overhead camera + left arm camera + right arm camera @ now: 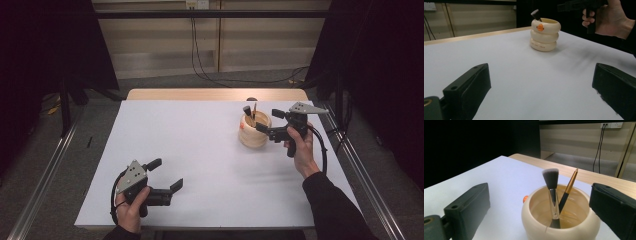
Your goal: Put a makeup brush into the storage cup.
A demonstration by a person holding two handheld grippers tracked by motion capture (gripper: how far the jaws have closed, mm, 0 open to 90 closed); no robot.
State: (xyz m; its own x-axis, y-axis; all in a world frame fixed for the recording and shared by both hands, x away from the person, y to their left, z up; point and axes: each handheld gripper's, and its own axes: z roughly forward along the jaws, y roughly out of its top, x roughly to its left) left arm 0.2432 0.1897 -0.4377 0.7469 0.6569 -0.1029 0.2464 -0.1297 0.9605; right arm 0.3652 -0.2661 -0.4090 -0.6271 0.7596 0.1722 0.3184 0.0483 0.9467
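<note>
A cream ringed pot (254,131) with a small orange beak (540,27) stands at the right rear of the white table. Inside it lean a makeup brush with grey bristles (551,178) and a thin brush with an orange-brown handle (571,182). My right gripper (269,121) is level just right of the pot's rim, open; in the right gripper view its jaws stand wide on either side of the pot (560,220) and touch neither brush. My left gripper (167,175) rests open near the front left with nothing between its jaws, pointing toward the pot (545,33).
The white sheet (200,150) covers a wooden table whose bare edge (215,94) shows at the back. Metal rails (367,180) run along both sides. Black cables (200,60) trail on the floor behind. Dark curtains hang left and right.
</note>
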